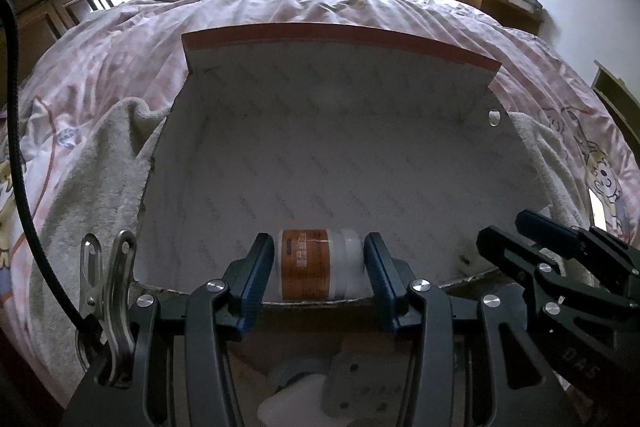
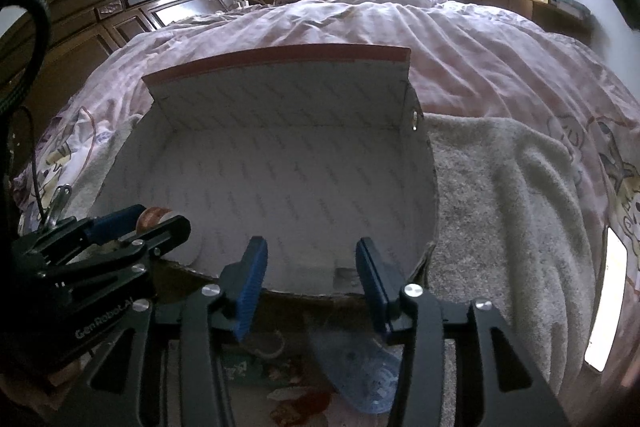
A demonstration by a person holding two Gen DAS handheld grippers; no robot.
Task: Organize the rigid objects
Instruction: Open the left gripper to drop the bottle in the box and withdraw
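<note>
Between the left claw (image 1: 319,267) pads, over the box's near edge: small bottle (image 1: 316,263), held sideways, pinched end to end. Looks like light, stiff plastic, likely slick; grip across base and white cap seems sound. Orange label's print too blurred to read. Cardboard box (image 2: 280,163) sits open on the bed (image 2: 460,47). Right claw (image 2: 311,271) spread apart, empty; "GenRobot.AI" legible on the left claw's body.

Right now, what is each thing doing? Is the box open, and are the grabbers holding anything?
cardboard box: open, lid flap standing up at the back, resting on the towel.
bottle: lying sideways, gripped between the left fingers at the box's near edge.
left gripper: shut on the bottle.
right gripper: open, holding nothing, at the box's near edge.
towel: spread on the bed, rumpled.
</note>
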